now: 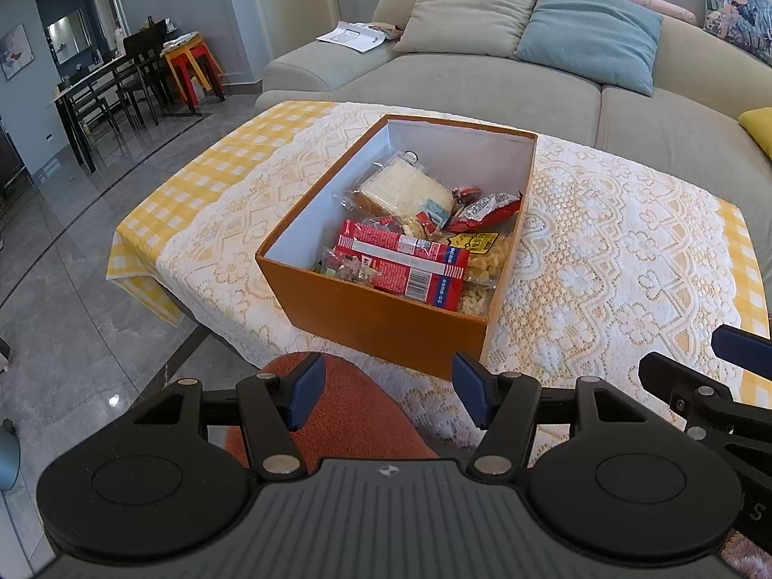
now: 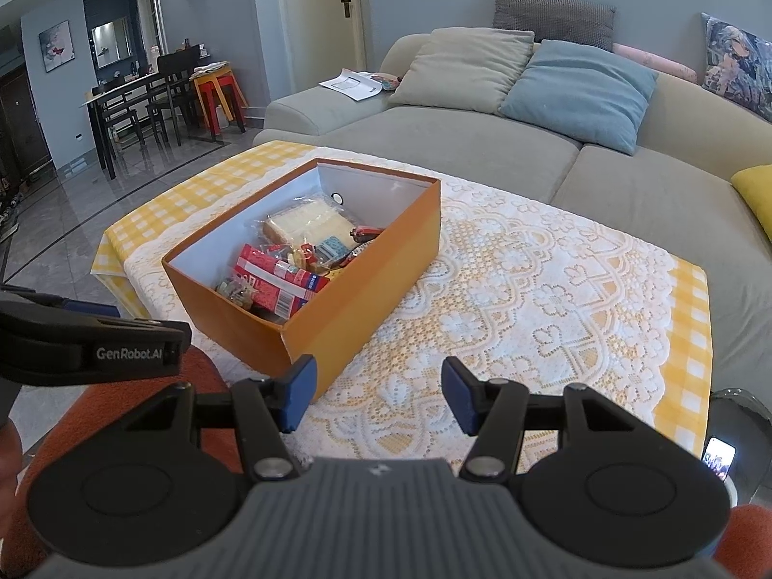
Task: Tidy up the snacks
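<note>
- The left gripper (image 1: 388,393) holds its jaws apart with nothing between the 2 blue pads (image 1: 303,398); through the gap show an orange-red cushioned surface (image 1: 347,415) and the lace edge of the table.
- The right gripper (image 2: 379,393) also has its jaws spread and empty, hanging over the lace tablecloth (image 2: 521,299), just short of the near corner of the box.
- In the left wrist view the right gripper's black arm and blue tip enter at 3 o'clock; in the right wrist view the left gripper's black body, lettered "GenRobot.AI", enters at 9 o'clock.
- The orange box (image 1: 381,323) sits open-topped on the table (image 1: 193,183), at 12 o'clock from the left jaws and at 11 o'clock from the right jaws, apart from both.
- The snacks all lie inside the box: a red wrapped pack (image 1: 410,265) nearest the front wall, a clear bag of pale pieces (image 1: 482,284) at its 3 o'clock side, a bagged sandwich slice (image 1: 405,186) toward the back wall, and a red crinkled pouch (image 1: 487,210) against the right wall.
- The left part of the box floor is bare white.
- A yellow checked cloth shows under the lace at the table's edges.
- Beyond the table, at 12 o'clock, stands a grey sofa (image 1: 482,91) with a beige cushion (image 1: 465,14) and a blue cushion (image 1: 591,36).
- At 10 o'clock a dark dining table with chairs (image 1: 106,87) stands on the grey tiled floor.
</note>
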